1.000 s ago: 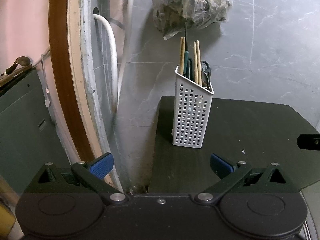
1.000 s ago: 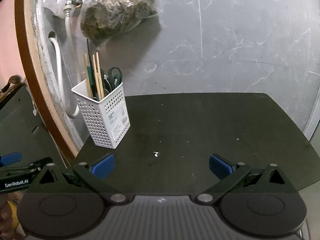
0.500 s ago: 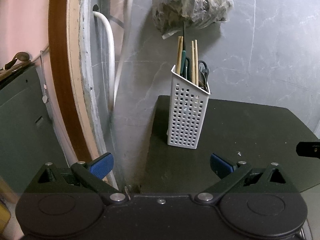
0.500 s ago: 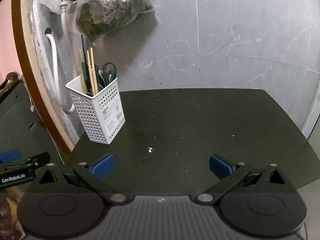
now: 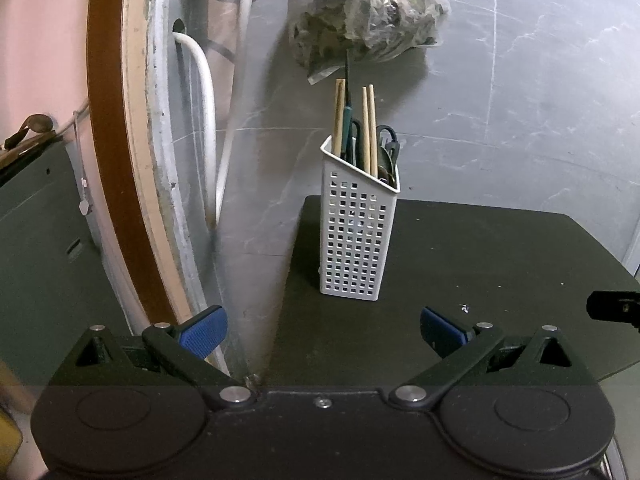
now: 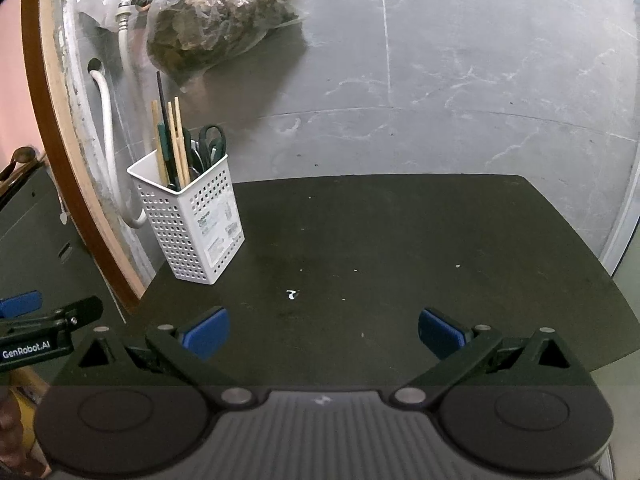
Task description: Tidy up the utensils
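The white perforated utensil holder [image 6: 188,216] stands upright at the back left corner of the dark table [image 6: 400,240], close to both the table's left edge and the grey tiled wall [image 6: 440,80], with wooden chopsticks [image 5: 370,128], a thin dark-handled tool [image 6: 163,128] and black-handled scissors [image 6: 211,140] standing in it. No loose utensil lies anywhere on the visible tabletop, so the sorting looks finished or nearly so. The left gripper [image 5: 322,330] has its blue-padded fingers spread wide and holds nothing; it hangs low in front of the holder, its left pad out past the table's edge. The right gripper [image 6: 322,330] is likewise fully spread and empty, over the middle of the table and well apart from the holder. The main hazard is the holder itself: it is tall and narrow, loaded with long items that rise well above its rim, and it sits near the corner. A careless forward push from the left gripper, or a finger catching the chopstick tips, could probably tip it against the wall or off the left side into the gap by the white hose [image 5: 204,120]. The two tools are also near each other, the left one's finger showing at the edge of the right wrist view, so a sideways swing could knock them together. A clear bag [image 6: 216,28] hanging above the holder could snag anything lifted straight out.
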`<state>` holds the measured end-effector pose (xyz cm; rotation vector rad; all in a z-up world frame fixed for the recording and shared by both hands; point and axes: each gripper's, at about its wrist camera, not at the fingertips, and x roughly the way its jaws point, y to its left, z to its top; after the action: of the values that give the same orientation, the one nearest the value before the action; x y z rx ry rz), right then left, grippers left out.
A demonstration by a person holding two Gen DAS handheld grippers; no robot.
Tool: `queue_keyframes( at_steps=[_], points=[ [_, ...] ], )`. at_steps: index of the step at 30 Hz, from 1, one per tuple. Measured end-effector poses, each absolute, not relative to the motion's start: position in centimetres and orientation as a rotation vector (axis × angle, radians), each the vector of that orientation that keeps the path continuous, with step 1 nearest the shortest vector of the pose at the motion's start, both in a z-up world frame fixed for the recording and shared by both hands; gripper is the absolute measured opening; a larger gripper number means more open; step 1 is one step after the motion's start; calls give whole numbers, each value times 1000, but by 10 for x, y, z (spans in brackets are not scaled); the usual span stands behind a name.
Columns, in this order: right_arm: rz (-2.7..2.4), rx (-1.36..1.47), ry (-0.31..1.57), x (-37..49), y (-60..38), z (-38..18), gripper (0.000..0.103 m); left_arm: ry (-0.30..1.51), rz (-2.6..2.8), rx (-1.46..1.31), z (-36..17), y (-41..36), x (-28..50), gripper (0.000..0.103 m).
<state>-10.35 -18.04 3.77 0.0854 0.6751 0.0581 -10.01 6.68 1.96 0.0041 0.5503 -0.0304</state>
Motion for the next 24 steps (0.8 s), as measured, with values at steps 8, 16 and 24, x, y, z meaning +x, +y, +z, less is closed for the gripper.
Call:
queue_keyframes(
  at_steps=[8,16,24],
  points=[
    [56,91,677,-106,-185,38,103,552,-28,9,20,62,-102,102],
    [56,97,675,-107,-187,37,103,550,-26,11,21,60,-103,102],
    [54,99,675,-107,-187,37,103,552,-27,13,22,60,-105,102]
  ],
)
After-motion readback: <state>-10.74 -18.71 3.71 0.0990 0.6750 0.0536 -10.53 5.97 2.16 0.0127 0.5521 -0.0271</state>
